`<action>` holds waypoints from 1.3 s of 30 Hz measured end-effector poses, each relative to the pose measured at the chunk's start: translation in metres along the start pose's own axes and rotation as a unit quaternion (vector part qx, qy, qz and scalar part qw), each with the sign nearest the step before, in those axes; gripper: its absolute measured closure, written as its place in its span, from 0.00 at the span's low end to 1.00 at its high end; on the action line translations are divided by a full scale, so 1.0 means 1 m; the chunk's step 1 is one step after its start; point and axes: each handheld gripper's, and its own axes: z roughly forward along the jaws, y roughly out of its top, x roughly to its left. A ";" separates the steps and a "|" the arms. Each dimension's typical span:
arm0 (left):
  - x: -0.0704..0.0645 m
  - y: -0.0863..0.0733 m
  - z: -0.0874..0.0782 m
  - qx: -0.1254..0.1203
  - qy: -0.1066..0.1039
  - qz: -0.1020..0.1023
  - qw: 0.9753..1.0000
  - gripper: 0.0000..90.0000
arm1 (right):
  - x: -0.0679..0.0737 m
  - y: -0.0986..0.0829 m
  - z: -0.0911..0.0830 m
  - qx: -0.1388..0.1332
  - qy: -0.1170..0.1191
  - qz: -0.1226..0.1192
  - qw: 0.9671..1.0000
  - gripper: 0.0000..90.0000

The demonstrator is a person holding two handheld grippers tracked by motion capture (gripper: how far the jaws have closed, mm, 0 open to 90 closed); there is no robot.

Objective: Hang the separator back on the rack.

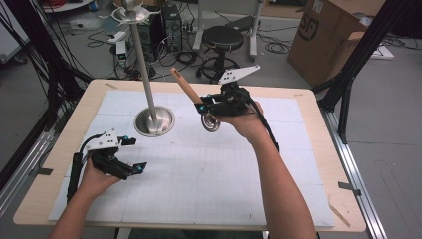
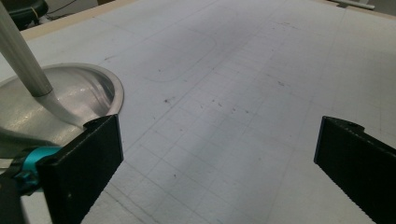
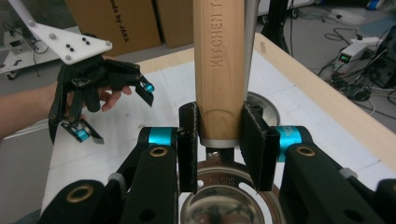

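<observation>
The wooden handle (image 3: 219, 70) leaves the right gripper view at the top edge, and its engraved words are cut there too. The metal bowl (image 3: 219, 205) below is cut by the bottom edge. The stand's pole (image 2: 21, 56) exits the left gripper view at top-left

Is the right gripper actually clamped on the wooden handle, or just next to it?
Touching. The right gripper view shows both jaws of the right gripper pressed flat against the sides of the wooden handle, with no gap on either side.

lab: floor cables (image 1: 99, 37), cardboard box (image 1: 328, 37), stool (image 1: 222, 40), electronics.
</observation>
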 end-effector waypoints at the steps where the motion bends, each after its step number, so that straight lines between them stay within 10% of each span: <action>1: 0.000 0.000 0.000 0.001 0.000 0.001 1.000 0.02 | 0.000 0.003 -0.001 -0.004 -0.001 -0.002 1.000 0.77; 39: 0.000 -0.001 0.002 0.002 -0.004 0.000 1.000 0.02 | -0.012 0.103 0.018 -0.048 -0.008 -0.025 0.999 0.77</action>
